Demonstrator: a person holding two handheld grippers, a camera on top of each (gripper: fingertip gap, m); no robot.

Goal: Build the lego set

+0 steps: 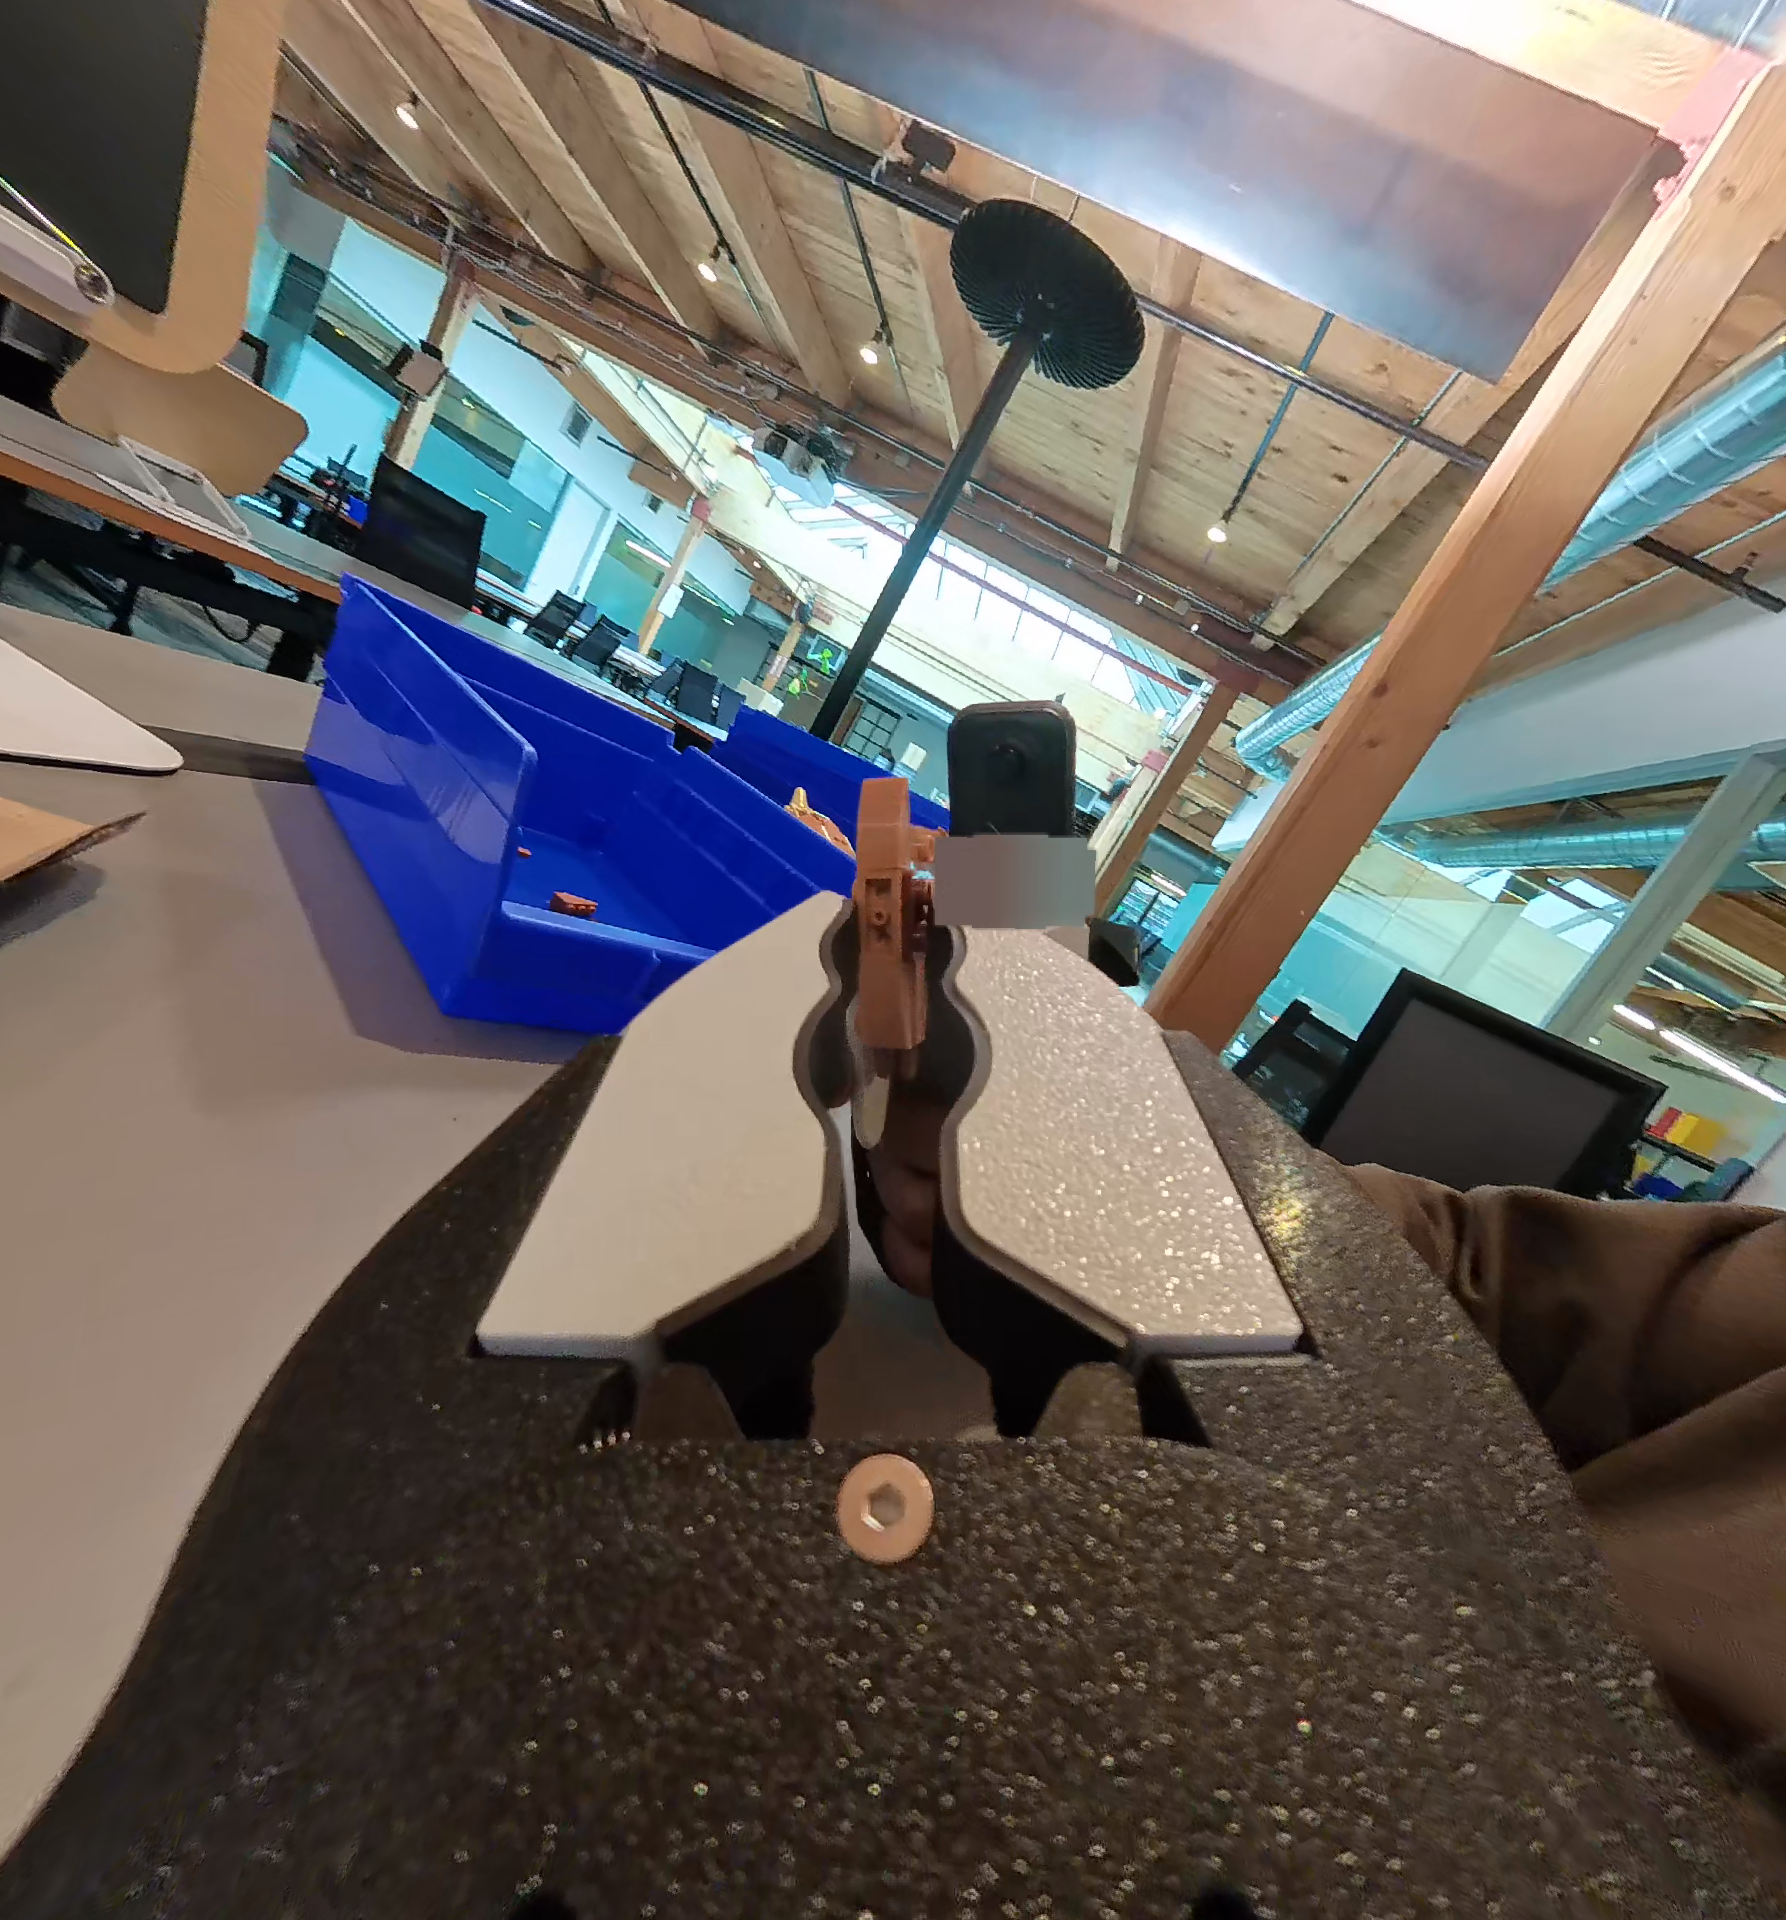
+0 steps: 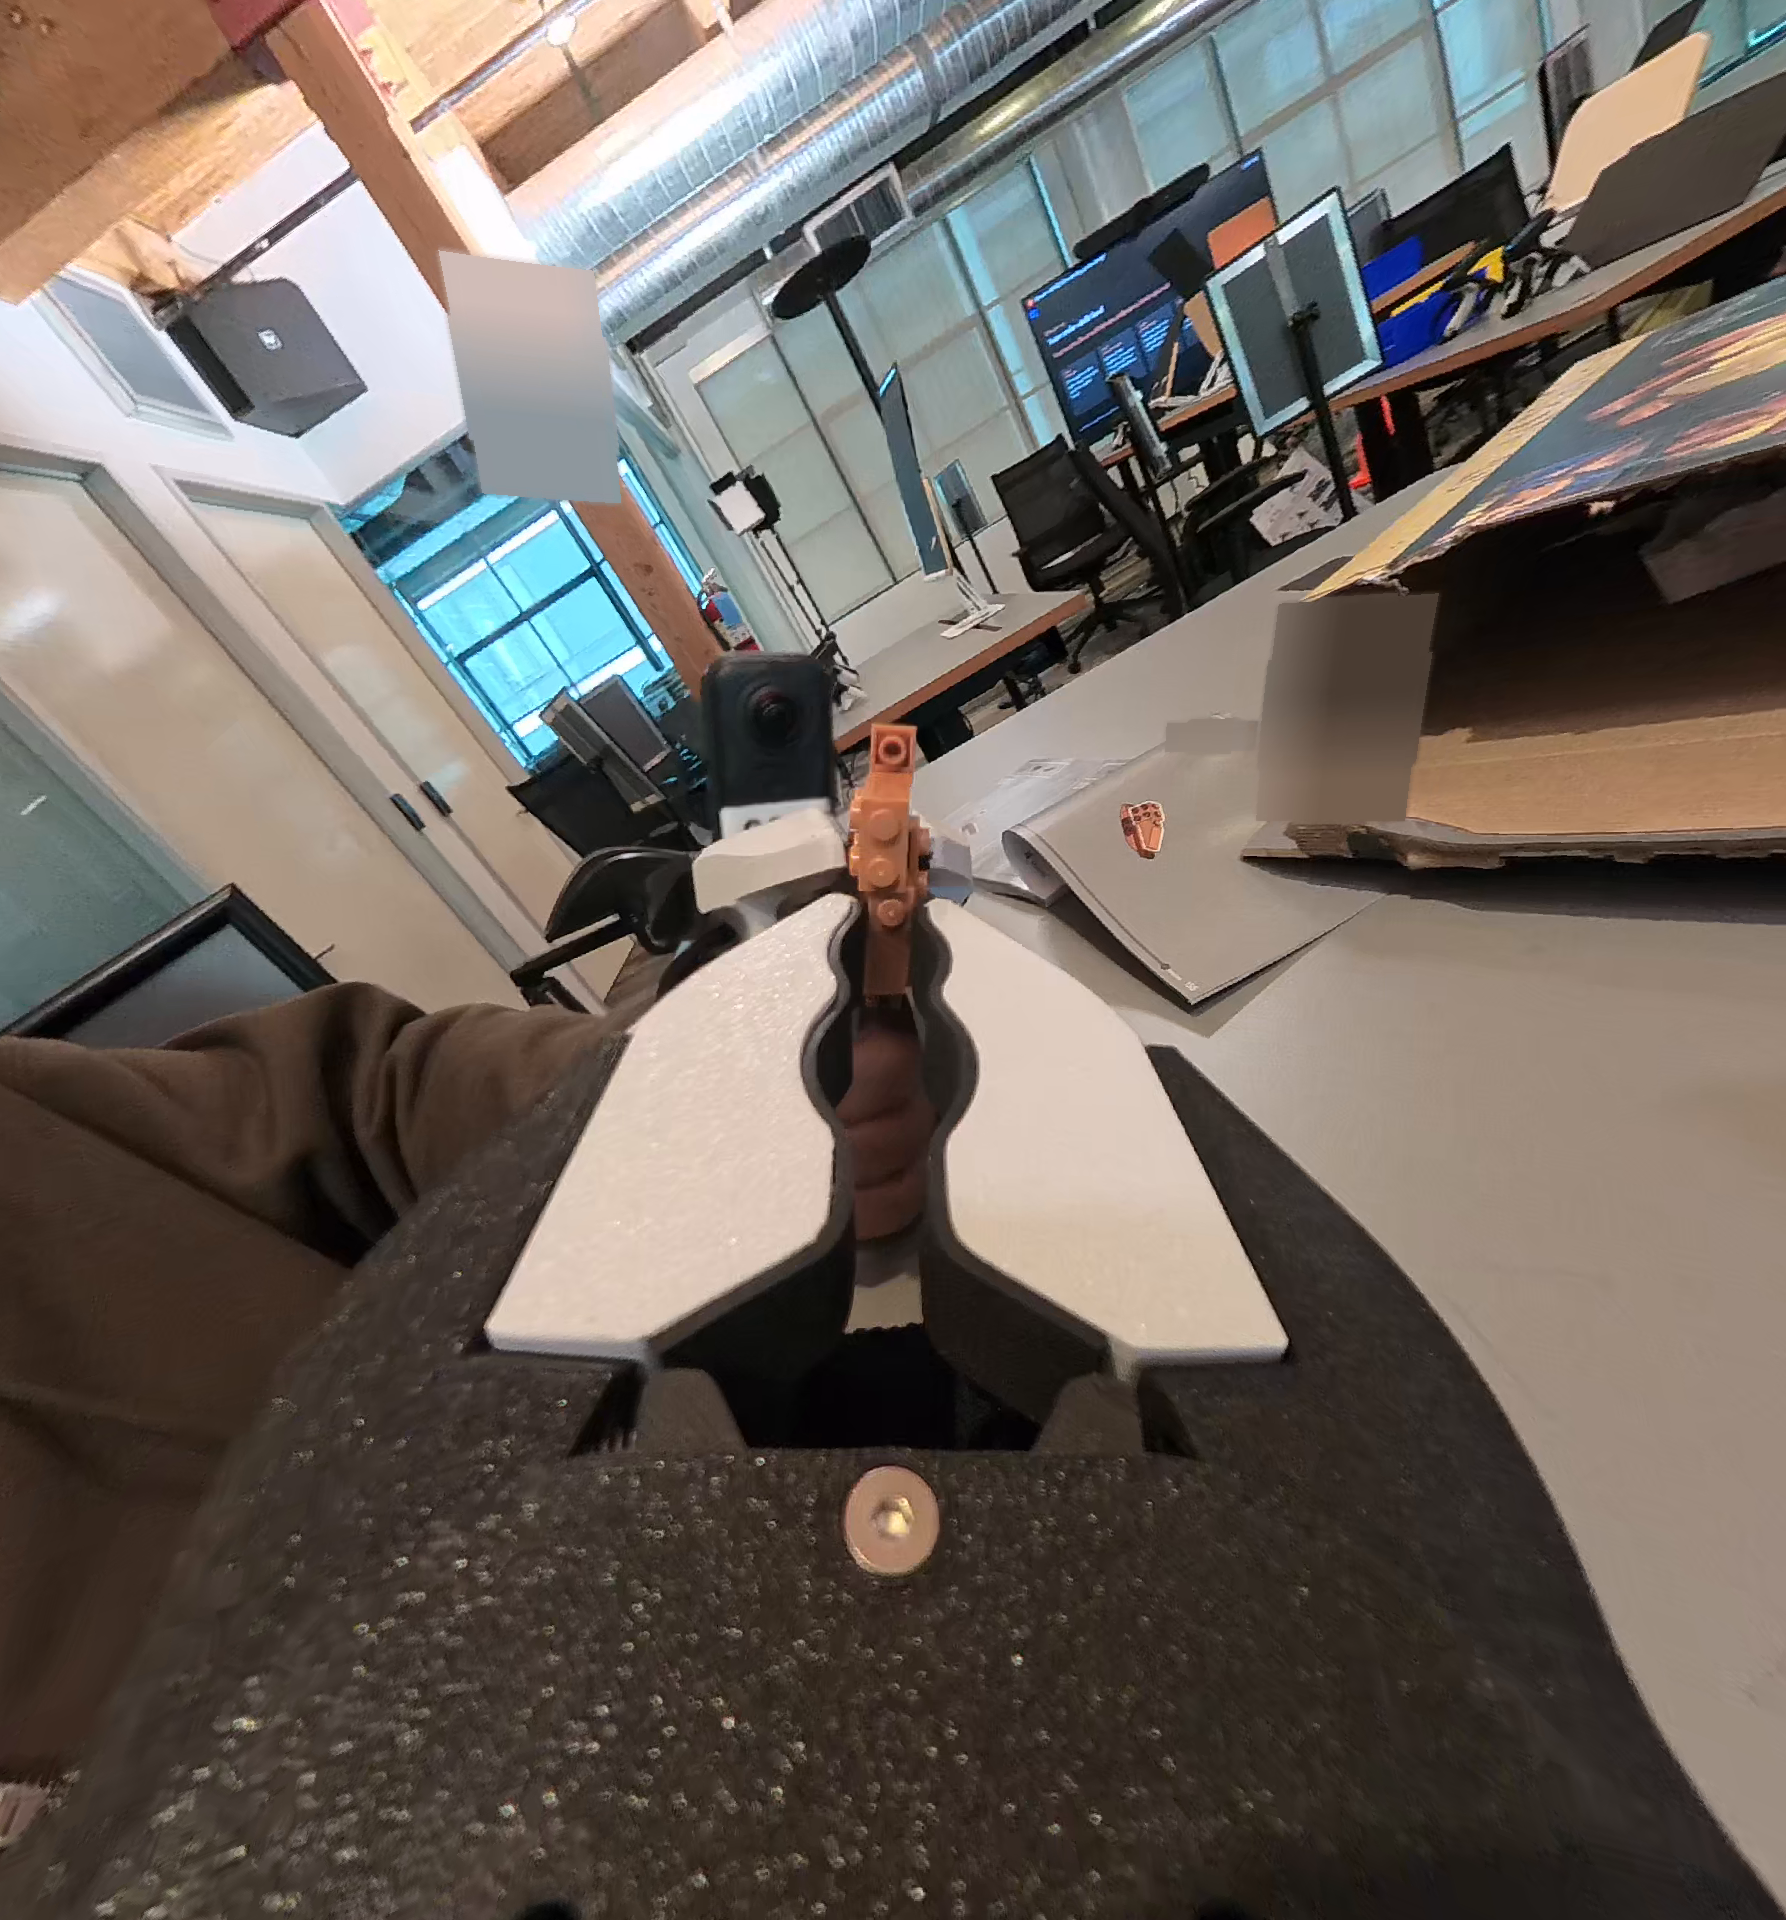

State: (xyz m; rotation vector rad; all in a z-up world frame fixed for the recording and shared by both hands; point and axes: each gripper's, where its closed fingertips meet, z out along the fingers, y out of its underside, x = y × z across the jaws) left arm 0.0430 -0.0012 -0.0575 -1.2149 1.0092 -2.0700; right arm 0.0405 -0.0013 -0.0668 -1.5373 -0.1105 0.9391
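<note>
Both grippers meet on one small assembly of tan and orange-brown plastic building bricks [image 1: 884, 914], lifted clear above the grey table [image 1: 193, 1091]. The left gripper [image 1: 889, 935] has its jaws drawn narrow, its grey fingers [image 1: 723, 1091] pinching the lower part of the assembly while a studded tan column rises past the tips. The right gripper [image 2: 889, 935] is likewise closed narrow on the same brick assembly from the opposite side, so each wrist view shows the other gripper's grey fingertips and black camera just beyond the bricks. A brown sleeve [image 2: 141, 1195] lies close beside the grippers. To the far left on the table sits a blue plastic bin with divider walls [image 1: 421, 790]; a small reddish-brown brick [image 1: 572, 902] lies on the floor of its near compartment, and a tan-gold brick piece [image 1: 816, 816] shows in a farther compartment. To the right lie an open grey instruction booklet [image 2: 1180, 894] and, beyond it, a flattened printed cardboard box [image 2: 1616, 717].
</note>
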